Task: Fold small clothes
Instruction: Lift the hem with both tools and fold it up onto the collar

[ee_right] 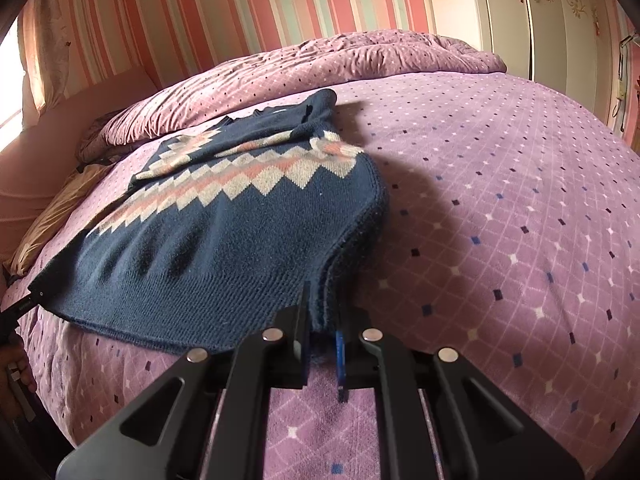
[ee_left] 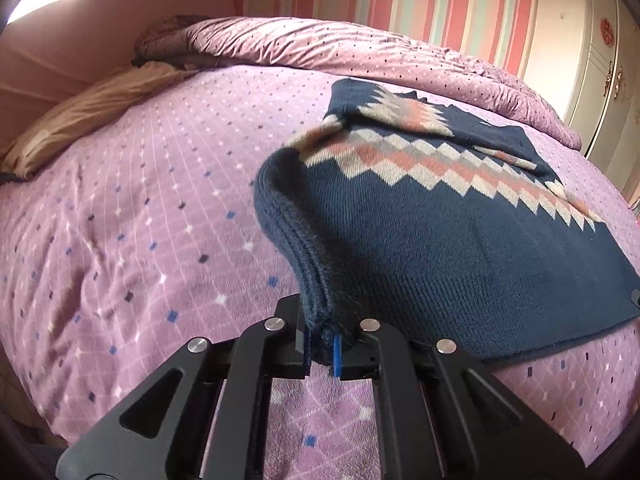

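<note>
Purple bedspread under navy sweater; left gripper, right gripper, both jaws clenched on its hem corners

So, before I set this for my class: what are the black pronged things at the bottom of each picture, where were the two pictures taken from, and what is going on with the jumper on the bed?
No robot here: a person carries a hand-held claw in each hand, and each claw has a wide-angle camera looking along its two fingers. One picture is the left claw's view, the other the right claw's.

Both look across a bed with a purple patterned cover. On it lies a navy jumper with a zigzag band of white and pink, its sleeves already folded in over the body.

Each claw is shut on one bottom corner of the jumper, so the hem is lifted at both ends, probably ready to fold it upward.
</note>
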The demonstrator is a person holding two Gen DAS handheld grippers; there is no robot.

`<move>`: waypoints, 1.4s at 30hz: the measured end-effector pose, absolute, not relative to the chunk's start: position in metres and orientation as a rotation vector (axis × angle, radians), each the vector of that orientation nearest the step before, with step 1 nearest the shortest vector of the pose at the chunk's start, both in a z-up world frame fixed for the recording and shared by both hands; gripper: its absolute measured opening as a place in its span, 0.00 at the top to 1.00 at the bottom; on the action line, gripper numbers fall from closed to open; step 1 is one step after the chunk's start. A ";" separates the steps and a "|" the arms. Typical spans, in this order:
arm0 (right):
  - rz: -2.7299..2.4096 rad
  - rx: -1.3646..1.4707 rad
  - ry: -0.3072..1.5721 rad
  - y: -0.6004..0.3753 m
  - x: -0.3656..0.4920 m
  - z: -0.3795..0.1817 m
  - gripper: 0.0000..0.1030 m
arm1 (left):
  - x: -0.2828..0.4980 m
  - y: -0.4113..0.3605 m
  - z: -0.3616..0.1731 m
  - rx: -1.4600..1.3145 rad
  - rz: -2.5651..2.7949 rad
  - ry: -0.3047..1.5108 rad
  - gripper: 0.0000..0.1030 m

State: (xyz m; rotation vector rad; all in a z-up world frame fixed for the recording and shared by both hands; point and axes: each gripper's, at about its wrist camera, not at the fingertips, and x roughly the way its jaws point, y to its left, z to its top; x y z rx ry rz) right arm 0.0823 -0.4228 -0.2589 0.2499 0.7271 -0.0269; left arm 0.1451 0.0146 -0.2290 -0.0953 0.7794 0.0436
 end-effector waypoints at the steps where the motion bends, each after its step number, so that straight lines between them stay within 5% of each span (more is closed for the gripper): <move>1: -0.025 0.250 0.723 -0.423 0.082 -0.257 0.92 | 0.146 0.014 -0.227 -0.092 0.043 0.776 0.95; 27: -0.003 0.126 0.567 -0.419 0.180 -0.137 0.92 | 0.250 -0.001 -0.115 0.015 0.049 0.609 0.95; 42: -0.026 0.103 0.539 -0.430 0.255 -0.115 0.93 | 0.328 -0.014 -0.089 0.036 0.065 0.566 0.95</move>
